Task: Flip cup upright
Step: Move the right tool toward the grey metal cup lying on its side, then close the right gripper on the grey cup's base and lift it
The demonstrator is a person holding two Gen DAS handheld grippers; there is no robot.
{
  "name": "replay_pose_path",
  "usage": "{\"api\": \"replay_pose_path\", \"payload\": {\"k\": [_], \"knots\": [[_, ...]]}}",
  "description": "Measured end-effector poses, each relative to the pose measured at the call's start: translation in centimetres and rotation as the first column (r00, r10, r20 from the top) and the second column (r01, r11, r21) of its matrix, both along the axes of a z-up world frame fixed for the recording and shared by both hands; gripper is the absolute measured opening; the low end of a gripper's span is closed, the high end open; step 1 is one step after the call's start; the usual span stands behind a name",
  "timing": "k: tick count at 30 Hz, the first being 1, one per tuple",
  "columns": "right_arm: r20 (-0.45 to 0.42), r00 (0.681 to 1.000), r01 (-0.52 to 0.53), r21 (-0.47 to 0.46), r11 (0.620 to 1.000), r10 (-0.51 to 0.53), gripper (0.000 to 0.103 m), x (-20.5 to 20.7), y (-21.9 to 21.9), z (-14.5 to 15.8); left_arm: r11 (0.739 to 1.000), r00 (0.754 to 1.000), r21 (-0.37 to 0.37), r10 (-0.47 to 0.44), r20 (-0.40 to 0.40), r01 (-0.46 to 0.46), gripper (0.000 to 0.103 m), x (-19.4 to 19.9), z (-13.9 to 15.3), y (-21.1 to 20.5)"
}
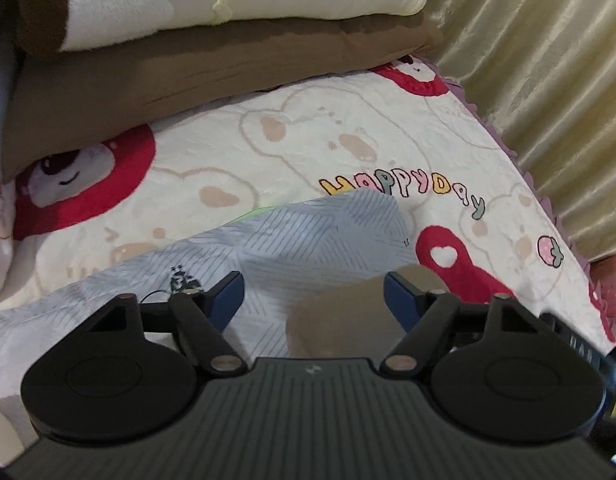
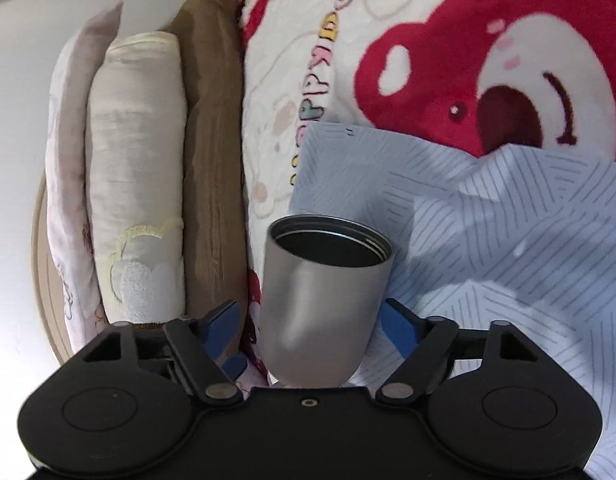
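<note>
- The right gripper [image 2: 309, 320] has its 2 blue-padded fingers [image 2: 224, 322] spread wide, 1 on each side of the grey metal cup [image 2: 321, 300].
- In the right wrist view the cup sits between those fingers, its body running from 6 o'clock up toward the centre, its open mouth at the far end toward 12 o'clock with a dark inside and a threaded rim.
- A gap shows between the left pad and the cup wall; at the right pad the cup's edge comes just beside it, and I cannot tell whether they touch.
- Whether the cup's base rests on the cloth or is hidden under the gripper body cannot be told.
- The pale blue striped cloth [image 2: 487, 220] lies behind and to the right of the cup, from 1 o'clock round to 4 o'clock, on the cream bear-print blanket [image 2: 467, 60].
- Stacked pillows [image 2: 136, 168], cream, pink and brown, stand at 9 to 10 o'clock of the cup in that view.
- The left gripper [image 1: 313, 294] also stands wide apart, its 2 blue pads clamping nothing.
- In the left wrist view a blurred grey-brown rounded shape [image 1: 347, 316], most likely the cup, sits low between the fingers, nearer the right pad, at about 5 o'clock of centre.
- The same striped cloth [image 1: 308, 232] spreads under the left gripper, with the blanket's "HAPPY DAY" lettering [image 1: 403, 188] at 1 o'clock.
- Brown and cream pillows [image 1: 212, 40] fill 11 to 12 o'clock, and a pale curtain [image 1: 547, 80] hangs at 2 o'clock.
</note>
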State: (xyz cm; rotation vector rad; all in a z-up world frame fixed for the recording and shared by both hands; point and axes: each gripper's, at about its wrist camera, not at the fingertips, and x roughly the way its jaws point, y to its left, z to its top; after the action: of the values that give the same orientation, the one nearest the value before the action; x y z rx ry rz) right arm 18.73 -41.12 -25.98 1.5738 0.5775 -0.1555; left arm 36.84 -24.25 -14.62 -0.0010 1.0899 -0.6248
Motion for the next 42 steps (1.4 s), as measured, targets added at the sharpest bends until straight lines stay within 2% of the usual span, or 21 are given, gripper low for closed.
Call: {"api": "replay_pose_path", "payload": {"k": [2,5,8,14,20,23,26,32,37,39,42], "knots": [[-0.002,1.000,-0.007,0.023,1.000,0.007,0.078,0.1,0.1,-0.4,1.000,1.000,-0.011,-0.004,-0.023,0.004,0.065,0.6,-0.4,-0.6],[-0.005,1.000,-0.026,0.001,1.000,0.026,0.073,0.6,0.4,-0.5,0.999,0.998,0.004,-0.042,-0.045,0.042,0.048,0.8,-0.9,-1.6],[0.002,0.999,-0.037,-0.026,0.999,0.037,0.071,0.8,0.4,-0.7,0.995,0.995,-0.008,-0.095,-0.034,0.095,0.046,0.2,-0.6,-2.3],[0.008,0.999,-0.047,-0.047,0.998,0.048,0.071,0.8,0.2,-0.7,0.994,0.991,-0.004,-0.111,-0.077,0.111,0.046,0.3,-0.3,-3.3],[0.011,0.998,-0.060,-0.122,0.991,0.062,0.076,1.1,0.3,-0.4,0.998,0.987,0.001,-0.065,-0.149,0.065,0.049,1.8,-0.8,-3.4],[0.021,0.998,-0.061,-0.120,0.991,0.064,0.077,1.2,0.2,-0.6,0.998,0.984,-0.004,-0.069,-0.166,0.069,0.050,2.3,-1.0,-3.4],[0.037,0.997,-0.060,-0.102,0.993,0.064,0.076,1.2,0.1,-1.0,0.999,0.981,-0.022,-0.053,-0.189,0.049,0.057,3.0,-1.6,-3.0],[0.039,0.997,-0.062,-0.138,0.988,0.068,0.079,1.5,0.2,-0.8,0.994,0.960,-0.103,-0.009,-0.280,-0.021,0.058,4.3,-3.1,-1.5],[0.046,0.996,-0.070,-0.154,0.986,0.078,0.084,2.2,0.3,-1.2,0.989,0.951,-0.140,0.001,-0.309,-0.047,0.059,3.9,-3.6,-1.1],[0.039,0.995,-0.077,-0.196,0.978,0.087,0.085,2.4,0.7,-1.0,0.985,0.944,-0.163,0.004,-0.330,-0.061,0.059,3.7,-3.6,-1.1],[0.025,0.993,-0.102,-0.268,0.958,0.113,0.085,2.7,1.2,-0.4,0.986,0.950,-0.156,0.004,-0.313,-0.055,0.059,3.1,-3.2,-1.2]]}}
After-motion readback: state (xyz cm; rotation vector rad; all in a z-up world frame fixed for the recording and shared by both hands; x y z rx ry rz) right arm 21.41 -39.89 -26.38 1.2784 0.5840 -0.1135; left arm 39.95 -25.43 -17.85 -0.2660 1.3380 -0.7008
